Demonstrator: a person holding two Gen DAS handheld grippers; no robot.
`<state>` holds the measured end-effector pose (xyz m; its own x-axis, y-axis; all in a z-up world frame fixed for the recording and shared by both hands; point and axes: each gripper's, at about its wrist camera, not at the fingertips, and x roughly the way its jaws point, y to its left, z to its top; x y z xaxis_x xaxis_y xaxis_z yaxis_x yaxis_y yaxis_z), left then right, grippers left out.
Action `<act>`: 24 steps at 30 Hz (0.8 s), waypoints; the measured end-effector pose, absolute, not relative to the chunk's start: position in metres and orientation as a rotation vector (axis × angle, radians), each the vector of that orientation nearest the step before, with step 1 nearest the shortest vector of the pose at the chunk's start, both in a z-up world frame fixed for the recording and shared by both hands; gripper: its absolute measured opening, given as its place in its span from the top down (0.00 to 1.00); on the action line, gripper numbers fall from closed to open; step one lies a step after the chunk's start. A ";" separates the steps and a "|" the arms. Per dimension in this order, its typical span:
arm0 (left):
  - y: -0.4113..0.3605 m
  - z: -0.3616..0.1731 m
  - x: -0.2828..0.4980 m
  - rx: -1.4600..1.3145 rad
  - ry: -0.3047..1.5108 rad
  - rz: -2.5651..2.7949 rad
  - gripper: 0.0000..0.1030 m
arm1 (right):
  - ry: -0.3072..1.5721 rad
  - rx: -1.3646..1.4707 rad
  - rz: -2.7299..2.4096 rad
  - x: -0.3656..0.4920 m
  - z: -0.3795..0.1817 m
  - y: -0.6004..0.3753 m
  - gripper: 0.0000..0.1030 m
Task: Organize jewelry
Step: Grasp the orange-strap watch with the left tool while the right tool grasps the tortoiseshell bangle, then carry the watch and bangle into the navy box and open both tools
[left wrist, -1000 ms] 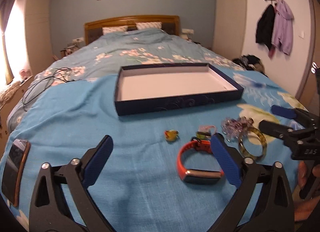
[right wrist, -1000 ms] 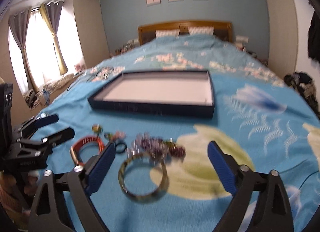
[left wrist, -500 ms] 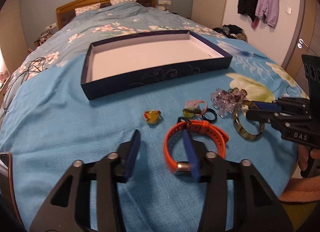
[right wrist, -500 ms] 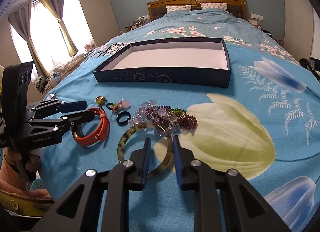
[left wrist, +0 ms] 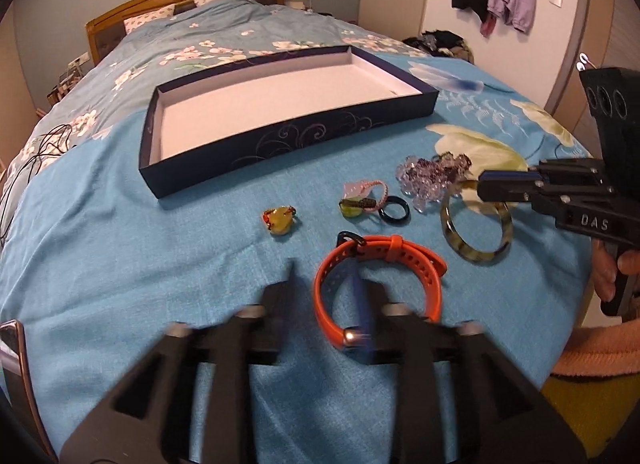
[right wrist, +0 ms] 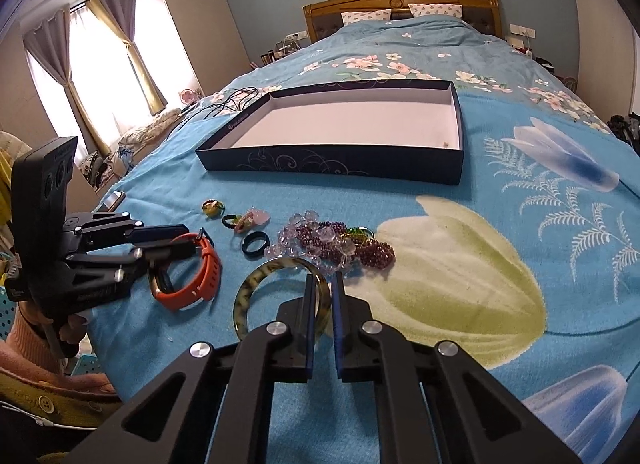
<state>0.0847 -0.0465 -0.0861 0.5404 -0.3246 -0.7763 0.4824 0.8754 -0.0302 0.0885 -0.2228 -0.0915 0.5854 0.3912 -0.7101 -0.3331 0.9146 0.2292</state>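
Observation:
My left gripper [left wrist: 322, 276] straddles the near side of an orange wristband [left wrist: 416, 260] on the blue bedspread, one finger inside the loop, one outside; its fingers are motion-blurred with a gap still between them. My right gripper [right wrist: 323, 284] is shut on the rim of a mottled yellow-green bangle [right wrist: 256, 284], which also shows in the left wrist view [left wrist: 476, 252]. A purple and clear bead bracelet heap [right wrist: 328, 242], a dark ring [right wrist: 254, 244], a pink hair tie [right wrist: 246, 220] and a yellow-green ring [right wrist: 212, 207] lie nearby. The empty navy tray [right wrist: 332, 159] sits beyond.
A phone [left wrist: 16, 364] lies at the bed's near left edge. Black cables [left wrist: 36, 147] trail at the far left. Pillows and a wooden headboard [right wrist: 400, 3] are at the far end. Clothes hang on the wall [left wrist: 496, 7] to the right.
Both grippers have narrowed. The right one has closed onto the bangle's rim. The left one has moved forward so its fingers straddle the orange wristband and is closing.

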 end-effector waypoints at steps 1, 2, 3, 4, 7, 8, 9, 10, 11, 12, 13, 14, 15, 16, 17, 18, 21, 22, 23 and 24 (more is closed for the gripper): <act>-0.048 -0.086 0.085 0.214 0.876 -0.487 0.66 | 0.847 0.075 0.425 0.089 -0.092 -0.223 0.94; -0.048 -0.087 0.085 0.222 0.874 -0.489 0.67 | 0.847 0.078 0.427 0.090 -0.092 -0.223 0.94; -0.049 -0.087 0.085 0.224 0.880 -0.497 0.78 | 0.847 0.078 0.429 0.090 -0.092 -0.223 0.94; -0.049 -0.087 0.087 0.221 0.885 -0.498 0.91 | 0.847 0.076 0.429 0.090 -0.092 -0.223 0.94; -0.049 -0.087 0.087 0.224 0.882 -0.485 0.93 | 0.842 0.078 0.437 0.090 -0.089 -0.224 0.94; -0.049 -0.087 0.086 0.222 0.879 -0.482 0.93 | 0.840 0.080 0.440 0.090 -0.088 -0.224 0.94; -0.048 -0.086 0.086 0.208 0.880 -0.487 0.94 | 0.837 0.084 0.445 0.090 -0.086 -0.225 0.94; -0.046 -0.084 0.086 0.191 0.880 -0.492 0.94 | 0.834 0.089 0.452 0.090 -0.084 -0.226 0.94; -0.044 -0.084 0.086 0.179 0.878 -0.494 0.94 | 0.825 0.096 0.461 0.091 -0.081 -0.227 0.94; -0.042 -0.081 0.087 0.164 0.874 -0.494 0.94 | 0.817 0.097 0.464 0.092 -0.078 -0.228 0.94; -0.041 -0.078 0.088 0.152 0.867 -0.490 0.94 | 0.805 0.098 0.469 0.095 -0.073 -0.228 0.94; -0.038 -0.073 0.090 0.132 0.856 -0.486 0.94 | 0.797 0.098 0.471 0.096 -0.071 -0.228 0.93; -0.035 -0.069 0.092 0.113 0.847 -0.485 0.94 | 0.784 0.097 0.471 0.100 -0.066 -0.229 0.93; -0.032 -0.065 0.095 0.096 0.838 -0.483 0.94 | 0.771 0.096 0.471 0.105 -0.062 -0.229 0.93; -0.028 -0.060 0.099 0.074 0.828 -0.479 0.94 | 0.757 0.095 0.470 0.111 -0.057 -0.230 0.93; -0.025 -0.056 0.102 0.058 0.821 -0.474 0.94 | 0.747 0.096 0.470 0.114 -0.054 -0.229 0.93; -0.017 -0.040 0.117 0.019 0.786 -0.463 0.94 | 0.710 0.093 0.470 0.133 -0.042 -0.230 0.93; -0.015 -0.036 0.123 0.017 0.776 -0.452 0.94 | 0.701 0.091 0.465 0.138 -0.039 -0.230 0.93; -0.013 -0.033 0.129 0.017 0.769 -0.436 0.94 | 0.689 0.089 0.462 0.147 -0.034 -0.230 0.93; -0.011 -0.029 0.137 0.011 0.763 -0.427 0.94 | 0.681 0.088 0.459 0.153 -0.032 -0.230 0.93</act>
<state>0.1373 -0.0112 -0.0285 0.6417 -0.3707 -0.6714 0.3787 0.9144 -0.1430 0.1530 -0.2303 -0.0325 0.6816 0.4367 -0.5872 -0.3798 0.8970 0.2262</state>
